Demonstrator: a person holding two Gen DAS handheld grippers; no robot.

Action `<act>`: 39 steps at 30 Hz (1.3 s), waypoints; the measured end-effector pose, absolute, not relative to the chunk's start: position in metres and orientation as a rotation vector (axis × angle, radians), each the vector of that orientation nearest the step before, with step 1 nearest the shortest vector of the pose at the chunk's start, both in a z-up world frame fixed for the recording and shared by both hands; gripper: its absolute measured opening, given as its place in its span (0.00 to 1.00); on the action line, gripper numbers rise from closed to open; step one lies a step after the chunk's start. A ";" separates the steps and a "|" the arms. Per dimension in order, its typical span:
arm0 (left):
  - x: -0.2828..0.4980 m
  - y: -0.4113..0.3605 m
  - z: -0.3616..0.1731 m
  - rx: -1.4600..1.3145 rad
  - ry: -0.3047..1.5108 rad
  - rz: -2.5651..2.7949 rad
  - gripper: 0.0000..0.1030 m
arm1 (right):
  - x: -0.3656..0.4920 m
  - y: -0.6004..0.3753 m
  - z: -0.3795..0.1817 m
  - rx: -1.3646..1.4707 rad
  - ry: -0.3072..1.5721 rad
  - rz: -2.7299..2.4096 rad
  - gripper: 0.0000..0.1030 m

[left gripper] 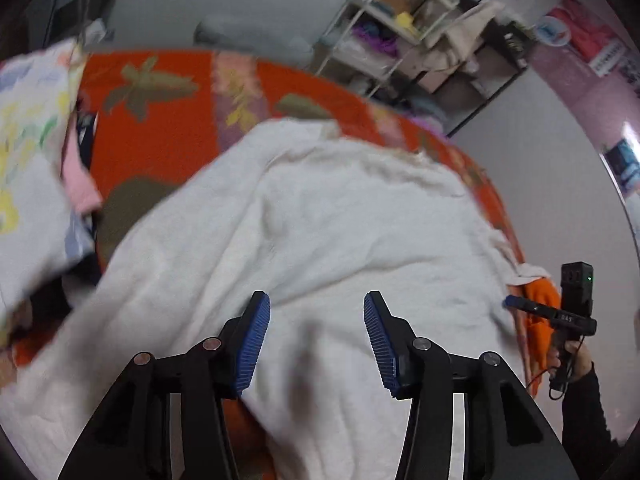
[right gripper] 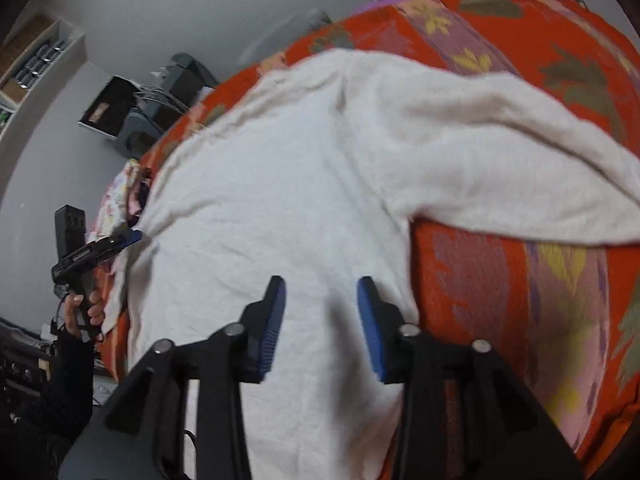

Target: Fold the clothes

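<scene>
Through my left wrist camera, the left gripper (left gripper: 317, 316) hangs released above the white garment (left gripper: 320, 240), its blue ribbed pads (left gripper: 252, 344) set wide apart with nothing between them. My right wrist camera gives the same story for the right gripper (right gripper: 320, 304): jaws parted, empty, over the same white garment (right gripper: 280, 200).

The garment lies spread on a bed covered by an orange blanket (left gripper: 160, 120) with a leaf pattern. Its long axis runs away from me, from the near edge of the bed toward the far side. Only the right view shows a sleeve (right gripper: 500, 152) stretched out sideways to the right across the blanket (right gripper: 500, 300), well clear of the body of the garment below it.

Only the left view shows a heap of other clothes (left gripper: 36, 160) at the left, pale with coloured prints and a pink piece, lying just beside the garment. That view also catches my right gripper (left gripper: 560, 312) at the far right edge of the garment, held in a hand (left gripper: 568, 360), with a green light on its top block; small white characters sit on its body, too blurred to read. The right view shows the mirror of this: the left gripper (right gripper: 100, 248) at the left edge, gripped by a hand (right gripper: 84, 312) with a dark sleeve.

Farther off, the left view has a shelf (left gripper: 400, 28) of bits against a grey wall and a pink wall with blurred signs
</scene>
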State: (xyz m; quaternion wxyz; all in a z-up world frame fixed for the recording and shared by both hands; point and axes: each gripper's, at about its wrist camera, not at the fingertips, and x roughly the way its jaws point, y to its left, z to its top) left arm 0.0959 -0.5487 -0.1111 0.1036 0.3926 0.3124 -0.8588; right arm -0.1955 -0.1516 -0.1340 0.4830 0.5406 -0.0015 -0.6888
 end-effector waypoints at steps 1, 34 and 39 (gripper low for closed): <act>0.084 -0.553 -0.100 1.130 0.863 -2.516 0.52 | -0.198 -0.154 -0.120 1.266 -0.020 -1.674 0.56; -0.057 -0.617 -0.141 1.308 0.528 -2.268 0.05 | -0.311 -0.310 -0.132 1.034 0.646 -1.997 0.16; -0.054 -0.656 -0.166 1.433 0.913 -2.183 0.14 | -0.335 -0.293 -0.139 1.195 0.456 -1.951 0.43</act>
